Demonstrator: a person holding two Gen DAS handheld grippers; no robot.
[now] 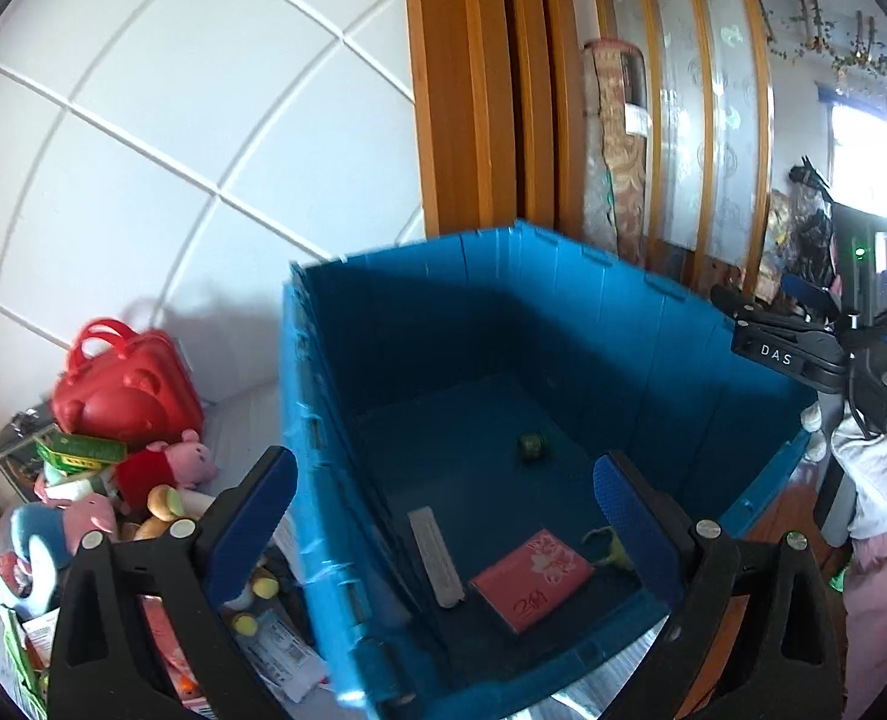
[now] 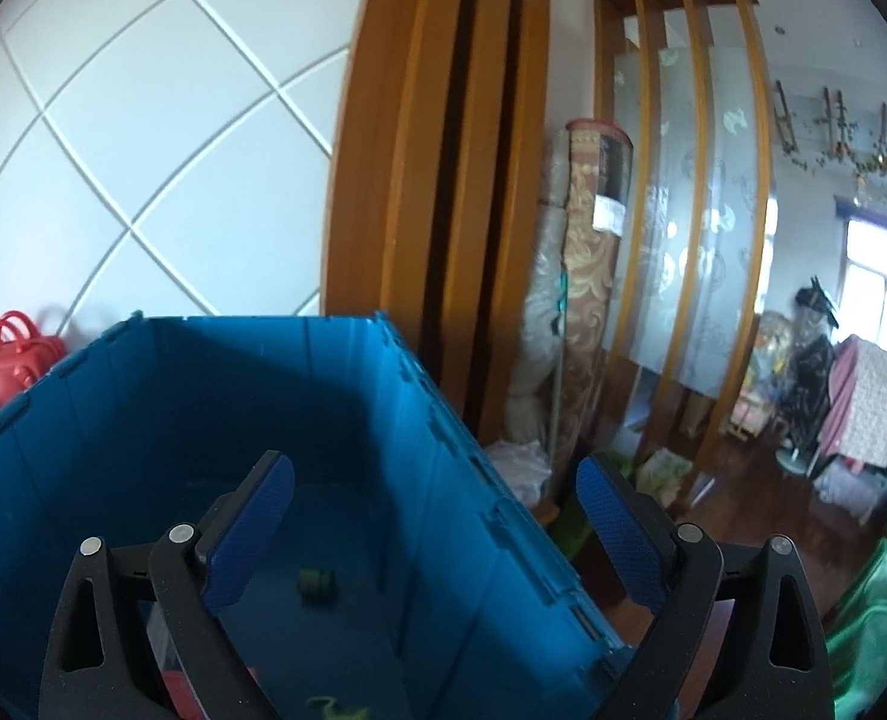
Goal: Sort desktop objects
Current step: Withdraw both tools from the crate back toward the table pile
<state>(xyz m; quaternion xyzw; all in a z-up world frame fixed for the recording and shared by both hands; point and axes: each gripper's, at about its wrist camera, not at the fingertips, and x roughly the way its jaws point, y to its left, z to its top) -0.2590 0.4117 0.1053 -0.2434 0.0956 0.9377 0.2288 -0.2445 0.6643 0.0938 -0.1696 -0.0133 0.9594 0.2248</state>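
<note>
Counting in blue crate (image 1: 563,312): one pink box (image 1: 530,579) | one grey strip (image 1: 435,555) | one green roll (image 1: 532,447)

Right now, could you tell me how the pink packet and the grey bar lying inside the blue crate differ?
The pink packet is broad, rectangular and printed with flowers; the grey bar is narrow, long and plain. The packet lies nearer the crate's middle, while the bar lies alongside the left wall of the blue crate. Both lie flat on the crate floor, close to its near end.
</note>
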